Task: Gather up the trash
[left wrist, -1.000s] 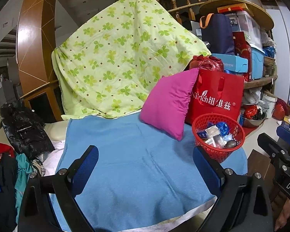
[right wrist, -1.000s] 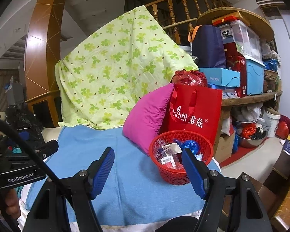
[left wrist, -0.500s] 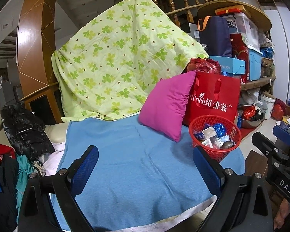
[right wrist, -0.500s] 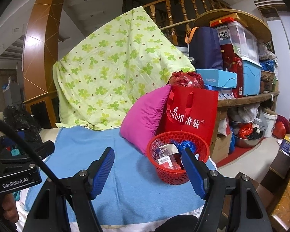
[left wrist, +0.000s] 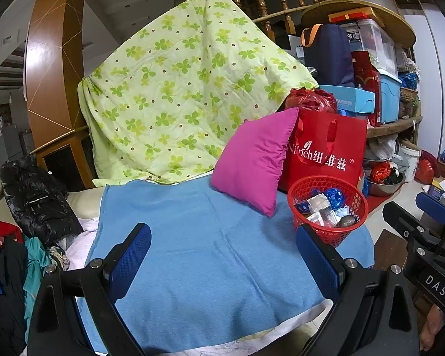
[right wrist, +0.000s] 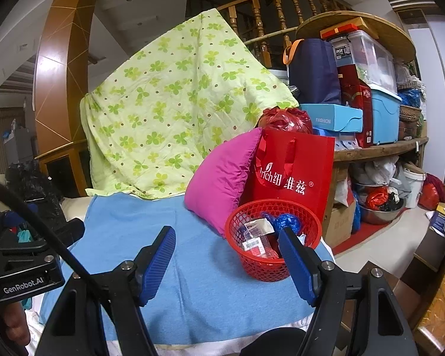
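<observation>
Hovering empty, both grippers: left gripper has its blue pads spread wide with nothing between them, only blue blanket showing in the gap. Right gripper likewise stands wide, nothing held; its right pad overlaps the red basket in view, but I can't tell that it touches it.

Task thing: the red basket sits on the blue blanket at its right edge, just in front of the red shopping bag and beside the pink pillow. Trash is inside it: wrappers, a crumpled blue piece, a small box; a grey roundish lump shows in the left wrist view.

Progress judgement: looks late or finished. No loose trash visible on the blanket surface in either view; everything trash-like on this surface is already in the basket. What lies off the blanket (clothes pile at left, cluttered shelves at right) doesn't read as part of the job, though I can't rule that out.

Pose: both grippers point slightly downward over the near edge of the blanket, side by side. Left gripper body shows at lower left of the right wrist view, right gripper body at the right edge of the left wrist view. Green floral quilt is draped behind.
</observation>
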`<state>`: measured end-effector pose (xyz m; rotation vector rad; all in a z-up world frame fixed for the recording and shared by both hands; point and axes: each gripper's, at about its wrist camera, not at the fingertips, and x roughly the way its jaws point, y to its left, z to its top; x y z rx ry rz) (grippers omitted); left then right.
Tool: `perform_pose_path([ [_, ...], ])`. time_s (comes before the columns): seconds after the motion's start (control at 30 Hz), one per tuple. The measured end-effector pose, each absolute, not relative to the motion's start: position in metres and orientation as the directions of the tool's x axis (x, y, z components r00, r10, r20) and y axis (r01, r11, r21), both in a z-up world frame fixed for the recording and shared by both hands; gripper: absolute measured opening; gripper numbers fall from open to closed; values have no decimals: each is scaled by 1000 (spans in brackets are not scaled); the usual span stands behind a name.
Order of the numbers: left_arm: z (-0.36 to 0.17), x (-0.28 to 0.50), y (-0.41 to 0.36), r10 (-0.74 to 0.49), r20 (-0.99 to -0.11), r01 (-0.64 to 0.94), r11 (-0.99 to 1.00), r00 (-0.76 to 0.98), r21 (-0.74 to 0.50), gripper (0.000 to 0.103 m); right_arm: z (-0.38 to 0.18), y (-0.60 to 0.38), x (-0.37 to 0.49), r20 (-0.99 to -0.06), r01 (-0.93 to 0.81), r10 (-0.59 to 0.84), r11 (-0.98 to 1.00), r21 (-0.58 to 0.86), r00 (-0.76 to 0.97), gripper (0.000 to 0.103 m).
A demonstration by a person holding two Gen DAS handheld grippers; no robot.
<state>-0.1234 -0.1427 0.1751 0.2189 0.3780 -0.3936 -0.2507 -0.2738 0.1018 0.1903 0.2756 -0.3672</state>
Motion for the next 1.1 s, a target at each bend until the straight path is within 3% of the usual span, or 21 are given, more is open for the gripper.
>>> perform_pose_path([
  [1.1, 171, -119, -139, -332, -412, 416, 900, 849, 131, 98, 103, -266, -244, -297, 369, -321, 921, 125, 899, 75],
])
